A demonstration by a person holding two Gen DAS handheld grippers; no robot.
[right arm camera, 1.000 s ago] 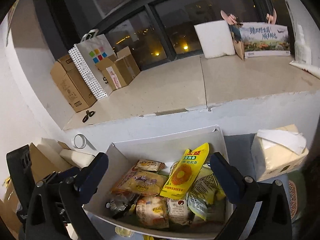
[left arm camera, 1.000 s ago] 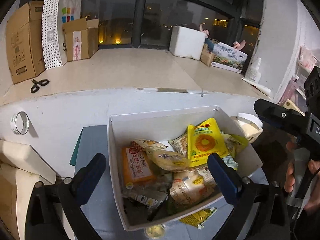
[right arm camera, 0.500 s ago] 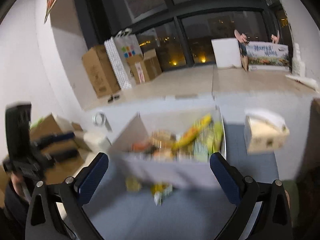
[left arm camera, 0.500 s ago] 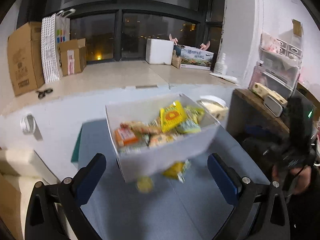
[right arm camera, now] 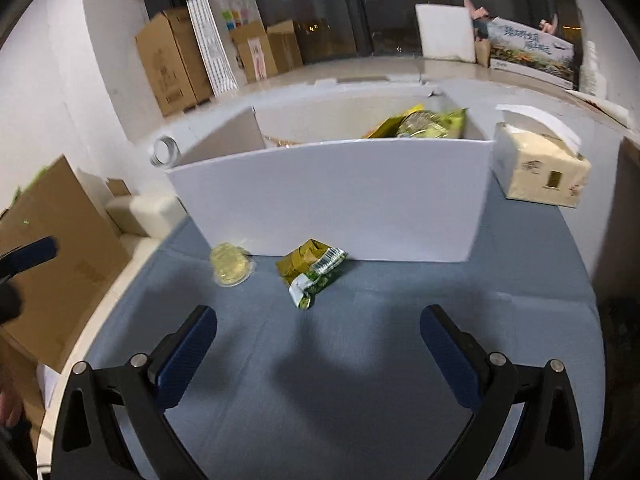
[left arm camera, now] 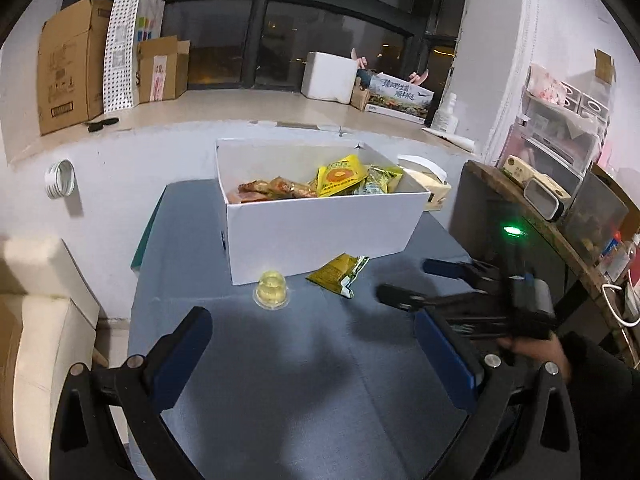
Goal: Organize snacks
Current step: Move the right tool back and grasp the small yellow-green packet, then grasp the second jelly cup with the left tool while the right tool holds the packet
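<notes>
- Left wrist view: the left gripper (left arm camera: 312,356) hangs over the near part of the blue table (left arm camera: 304,400), jaws spread wide and holding nothing; judged to be standing off with the loose snacks ahead of it.
- A roll of tape (left arm camera: 60,179) sits against the white wall at far left, apart from the work.
- The jelly cup (left arm camera: 271,289) stands on the table just in front of the white box (left arm camera: 320,232), near its left corner. It is a small clear cup with pale yellow filling and a flanged rim.
- The yellow-green packet (left arm camera: 338,274) lies flat to the right of the cup, its far end at the box's front wall. It is crumpled, with a white strip at one end.
- The box holds a heap of mixed packets, a yellow one uppermost; judged the collecting place.
- The right gripper (left arm camera: 412,286) reaches in from the right, fingers apart and empty.
- A tissue pack (right arm camera: 540,166) rests on the table beside the box's right side.
</notes>
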